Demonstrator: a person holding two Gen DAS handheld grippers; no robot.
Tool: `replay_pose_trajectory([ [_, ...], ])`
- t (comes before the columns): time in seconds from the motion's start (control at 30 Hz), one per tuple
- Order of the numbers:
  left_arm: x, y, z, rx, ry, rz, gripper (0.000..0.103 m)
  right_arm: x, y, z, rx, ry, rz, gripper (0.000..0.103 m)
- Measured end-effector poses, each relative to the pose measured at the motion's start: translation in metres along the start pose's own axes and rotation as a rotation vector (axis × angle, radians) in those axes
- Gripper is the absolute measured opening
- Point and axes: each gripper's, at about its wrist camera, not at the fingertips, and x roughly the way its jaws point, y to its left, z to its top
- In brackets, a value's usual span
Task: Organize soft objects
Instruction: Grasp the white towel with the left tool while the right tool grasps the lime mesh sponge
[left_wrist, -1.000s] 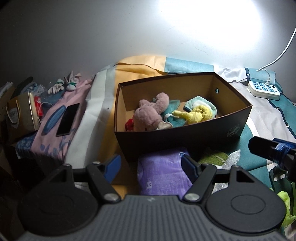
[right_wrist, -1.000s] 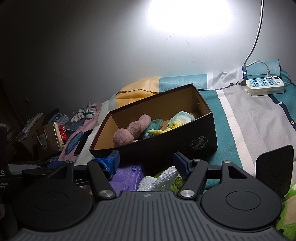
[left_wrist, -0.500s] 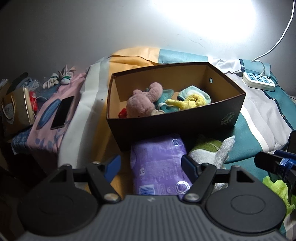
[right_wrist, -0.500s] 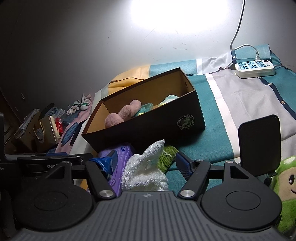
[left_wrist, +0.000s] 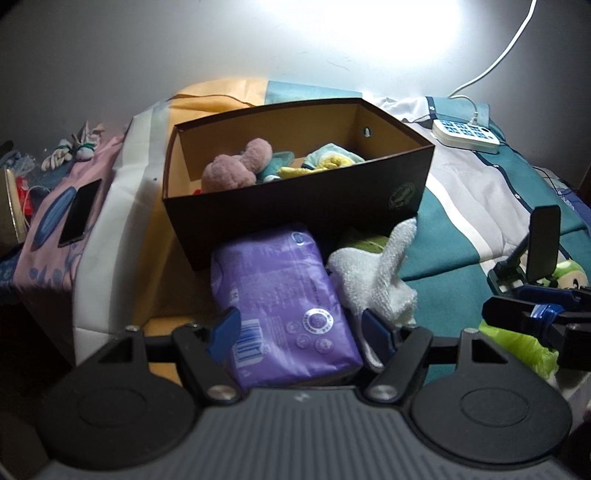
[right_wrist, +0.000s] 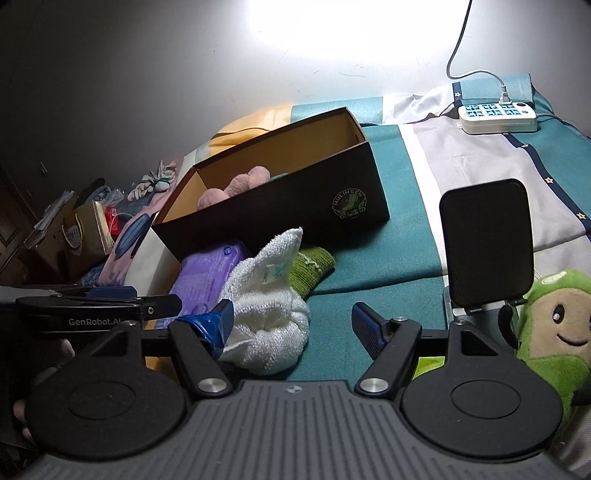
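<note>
A dark cardboard box (left_wrist: 295, 206) (right_wrist: 295, 206) on the bed holds a pink plush (left_wrist: 236, 168) (right_wrist: 236, 184), a yellow plush (left_wrist: 317, 166) and teal soft items. In front of it lie a purple soft pack (left_wrist: 284, 302) (right_wrist: 207, 277), a white towel (left_wrist: 376, 273) (right_wrist: 269, 295) and a green knit piece (right_wrist: 310, 269). My left gripper (left_wrist: 301, 326) is open, its jaws on either side of the purple pack. My right gripper (right_wrist: 291, 321) is open, with the towel against its left finger. A green plush (right_wrist: 550, 332) (left_wrist: 517, 339) lies at the right.
A white power strip (left_wrist: 465, 134) (right_wrist: 496, 118) with a cord lies on the bedspread at the back right. A black phone holder (right_wrist: 487, 243) stands right of the box. A phone (left_wrist: 79, 210) lies on pink cloth at left, beside bags (right_wrist: 85, 232).
Both grippers have pulled back and down from the box. The purple pack, white towel and green plush have come into fuller view. Both stay open.
</note>
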Motion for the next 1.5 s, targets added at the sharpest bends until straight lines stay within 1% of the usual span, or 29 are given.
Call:
replay_pose_trajectory([
  [0.2,0.003,-0.009,-0.011,0.03,0.002,-0.084,0.074,-0.008,-0.01,-0.01,-0.02,0.009,-0.026,0.057],
  [0.33,0.007,-0.014,-0.009,0.043,-0.006,-0.135,0.074,-0.013,-0.019,-0.017,-0.033,0.019,-0.058,0.057],
  [0.43,0.011,-0.02,-0.007,0.06,-0.01,-0.158,0.075,-0.018,-0.025,-0.022,-0.047,0.022,-0.091,0.057],
  [0.63,0.025,-0.031,-0.001,0.1,0.001,-0.162,0.075,-0.023,-0.039,-0.025,-0.031,0.021,-0.14,0.057],
  [0.77,0.035,-0.038,0.002,0.131,0.008,-0.165,0.075,-0.021,-0.041,-0.023,-0.033,0.018,-0.149,0.058],
  [1.0,0.055,-0.049,0.001,0.167,0.039,-0.142,0.075,-0.012,-0.04,-0.022,-0.074,0.043,-0.161,0.058],
  [1.27,0.06,-0.061,0.001,0.189,0.02,-0.125,0.075,0.001,-0.033,-0.022,-0.141,0.079,-0.183,0.058],
  [1.3,0.061,-0.062,0.0,0.192,0.021,-0.125,0.074,0.003,-0.033,-0.022,-0.148,0.083,-0.186,0.058],
  [1.33,0.061,-0.063,-0.001,0.194,0.024,-0.125,0.07,0.004,-0.032,-0.021,-0.155,0.086,-0.191,0.058],
  [1.37,0.062,-0.063,-0.002,0.195,0.027,-0.126,0.055,0.005,-0.033,-0.021,-0.158,0.089,-0.195,0.058],
  [1.4,0.063,-0.064,-0.002,0.194,0.029,-0.117,0.052,0.006,-0.033,-0.021,-0.16,0.093,-0.197,0.058],
  [1.5,0.064,-0.061,-0.003,0.179,0.032,-0.109,0.05,0.01,-0.035,-0.02,-0.167,0.108,-0.206,0.058],
])
